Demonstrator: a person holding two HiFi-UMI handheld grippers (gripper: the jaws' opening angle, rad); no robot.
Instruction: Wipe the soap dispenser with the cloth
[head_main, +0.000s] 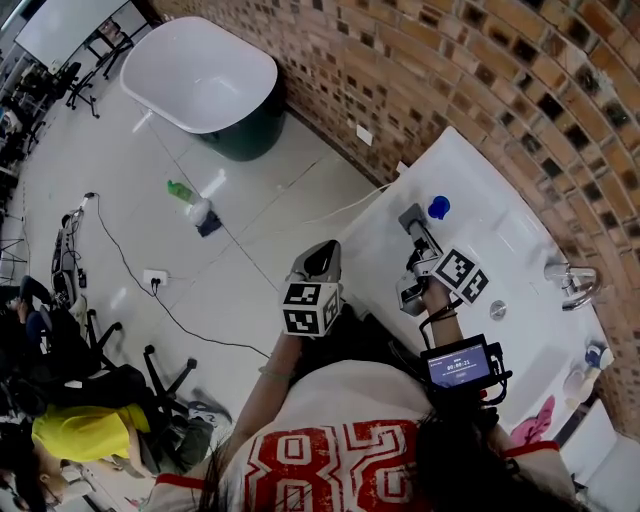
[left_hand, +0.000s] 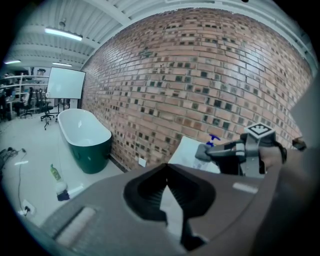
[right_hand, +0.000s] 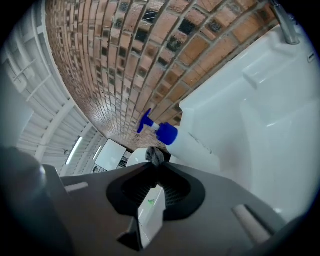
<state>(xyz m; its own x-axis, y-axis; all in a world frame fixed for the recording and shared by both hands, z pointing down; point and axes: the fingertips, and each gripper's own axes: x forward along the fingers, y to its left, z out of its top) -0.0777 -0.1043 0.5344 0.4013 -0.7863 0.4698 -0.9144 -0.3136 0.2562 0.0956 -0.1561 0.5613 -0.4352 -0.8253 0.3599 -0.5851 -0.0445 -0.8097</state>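
At the sink (head_main: 470, 180): the blue-pumped soap dispenser (right_hand: 172, 136) sits on the white rim, by the brick wall.
Right gripper (right_hand: 156, 166): clenched on a grey cloth (right_hand: 155, 155), just short of the dispenser.
Left gripper (left_hand: 166, 171): closed, empty, held aside.
Risk: with nothing steadying it, the dispenser may tip under the cloth's push.

The brick wall (head_main: 480, 90) shuts off the far side of the white counter (head_main: 490, 200). The soap dispenser (head_main: 437, 208) stands at its left end, close ahead of the grey cloth (right_hand: 156, 156) pinched in the right gripper (head_main: 412, 218), with bare surface on both sides. The faucet (head_main: 570, 282) juts over the basin from the wall side; small bottles (head_main: 583, 368) and a pink rag (head_main: 535, 420) crowd the right end. Beside the counter, open floor (head_main: 250, 250) surrounds the left gripper (head_main: 322, 255), crossed further out by a cable (head_main: 125, 265).
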